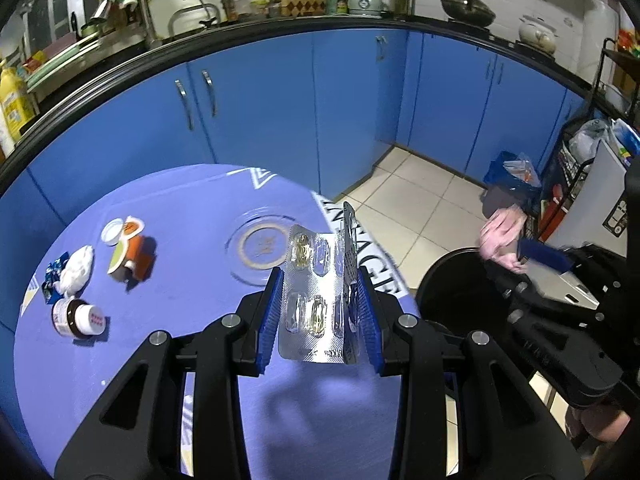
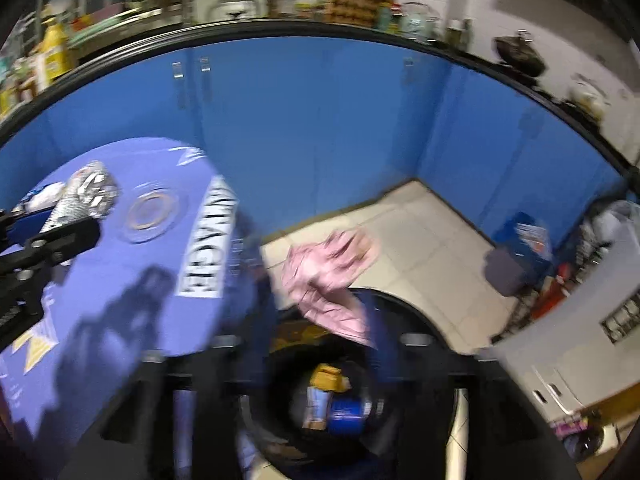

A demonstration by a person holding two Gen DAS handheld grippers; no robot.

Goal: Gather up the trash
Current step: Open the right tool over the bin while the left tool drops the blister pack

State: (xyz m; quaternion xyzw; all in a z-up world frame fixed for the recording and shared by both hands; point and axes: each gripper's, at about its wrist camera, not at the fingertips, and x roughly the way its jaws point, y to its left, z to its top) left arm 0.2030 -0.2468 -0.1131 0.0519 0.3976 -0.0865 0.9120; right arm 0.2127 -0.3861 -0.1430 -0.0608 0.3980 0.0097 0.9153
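Left hand-held gripper (image 1: 320,312) clamps blister pack (image 1: 320,296) (folded)

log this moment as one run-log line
left gripper: shut on blister pack above table | right gripper: pink wrapper over trash bin, blurred | cup, bottle, wrappers on table

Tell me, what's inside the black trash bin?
Inside the black trash bin lie a blue can, a yellow wrapper and a pale packet. A pink tissue hangs over it. Whatever lies deeper is hidden and blurred.
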